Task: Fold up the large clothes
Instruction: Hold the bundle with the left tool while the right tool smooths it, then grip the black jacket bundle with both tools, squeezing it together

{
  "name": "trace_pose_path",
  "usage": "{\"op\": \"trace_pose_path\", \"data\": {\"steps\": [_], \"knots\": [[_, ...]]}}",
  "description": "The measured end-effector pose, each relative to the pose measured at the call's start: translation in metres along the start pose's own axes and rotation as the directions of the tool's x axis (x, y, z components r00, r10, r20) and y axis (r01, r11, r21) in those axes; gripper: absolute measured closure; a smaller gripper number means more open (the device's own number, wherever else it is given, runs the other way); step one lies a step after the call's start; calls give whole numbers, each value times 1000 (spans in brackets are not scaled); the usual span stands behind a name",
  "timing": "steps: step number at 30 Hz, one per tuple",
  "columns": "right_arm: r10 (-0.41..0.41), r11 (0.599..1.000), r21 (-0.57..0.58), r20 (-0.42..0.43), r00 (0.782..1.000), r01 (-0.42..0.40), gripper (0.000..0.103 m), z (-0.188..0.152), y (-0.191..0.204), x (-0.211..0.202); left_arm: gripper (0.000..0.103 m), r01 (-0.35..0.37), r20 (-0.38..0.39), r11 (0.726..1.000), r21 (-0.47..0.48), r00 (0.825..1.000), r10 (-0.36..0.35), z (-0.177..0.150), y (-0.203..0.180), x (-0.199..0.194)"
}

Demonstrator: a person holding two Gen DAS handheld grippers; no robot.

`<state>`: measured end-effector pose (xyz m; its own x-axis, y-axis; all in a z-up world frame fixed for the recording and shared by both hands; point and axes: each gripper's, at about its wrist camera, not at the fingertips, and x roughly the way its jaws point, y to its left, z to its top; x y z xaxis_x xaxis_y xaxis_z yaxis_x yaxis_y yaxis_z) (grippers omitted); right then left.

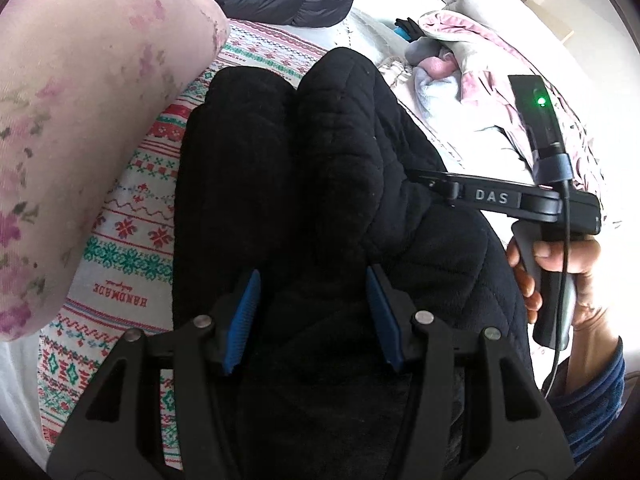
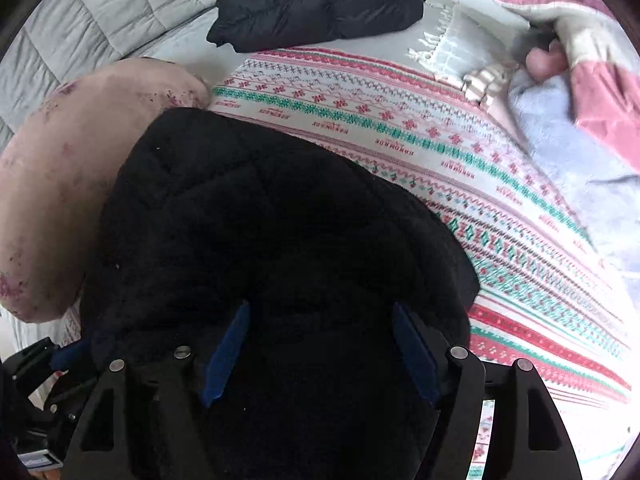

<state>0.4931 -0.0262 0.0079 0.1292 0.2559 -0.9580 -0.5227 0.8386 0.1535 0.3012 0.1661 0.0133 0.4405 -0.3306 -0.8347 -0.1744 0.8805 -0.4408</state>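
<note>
Beside the floral pillow (image 1: 80,120), we hover both released hand-held grippers, left (image 1: 312,320) and right (image 2: 320,354), over the half-folded black quilted garment (image 1: 320,168), which we judge needs regrasping next.

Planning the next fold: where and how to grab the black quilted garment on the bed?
Judging by its pose, take the black quilted garment at its far rounded edge beside the pink floral pillow, coming from above. That edge lies free on the patterned blanket; the middle is flat bulk.
</note>
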Motion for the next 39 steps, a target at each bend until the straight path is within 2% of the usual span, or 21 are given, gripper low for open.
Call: {"op": "trace_pose_path", "data": {"steps": [4,7,9,11,13,16,18,20,22,24,25,26,28,32,37,39], "knots": [[-30,1000,11,63,998,29,29,-4,8,-6,46,-2,-1,1000,3,1000,2,1,-1,-3],[-49,999,23,187,981,46,29,-21,9,-36,43,42,3,999,-21,999,-42,0,4,-10],[-14,997,71,276,961,-6,28,-40,1,-63,39,95,0,994,-59,995,-95,0,9,-18],[64,981,155,327,943,-120,24,-67,-16,-86,37,142,4,987,-79,990,-142,-4,13,-31],[164,950,200,337,927,-241,21,-100,-32,-99,34,135,26,988,-80,991,-134,-12,16,-48],[235,925,216,321,917,-313,20,-146,-47,-102,33,135,41,988,-73,990,-132,-20,22,-62],[286,891,255,326,901,-376,20,-173,-61,-97,33,138,32,986,-92,990,-135,-22,29,-64],[378,811,317,357,854,-491,20,-200,-80,-88,33,145,27,981,-129,989,-143,-27,40,-65],[428,730,383,388,816,-565,20,-220,-94,-75,33,162,37,975,-154,987,-158,-32,47,-66],[454,675,450,371,810,-584,20,-227,-102,-62,33,176,36,971,-164,984,-173,-38,49,-64],[483,651,452,373,792,-610,20,-225,-103,-59,32,183,27,969,-168,983,-181,-41,50,-61],[497,639,449,380,780,-625,20,-223,-103,-58,32,185,16,966,-180,982,-186,-45,51,-57],[504,628,450,386,773,-635,20,-224,-103,-57,28,192,9,959,-207,981,-195,-48,56,-52],[566,578,454,375,734,-678,20,-226,-96,-47,27,196,-15,955,-224,979,-204,-57,59,-39],[572,562,460,383,725,-687,15,-225,-98,-43,25,177,-30,965,-196,982,-186,-64,56,-32],[578,545,469,391,717,-695,14,-227,-100,-39,25,172,-37,966,-195,983,-182,-63,55,-30]]}}
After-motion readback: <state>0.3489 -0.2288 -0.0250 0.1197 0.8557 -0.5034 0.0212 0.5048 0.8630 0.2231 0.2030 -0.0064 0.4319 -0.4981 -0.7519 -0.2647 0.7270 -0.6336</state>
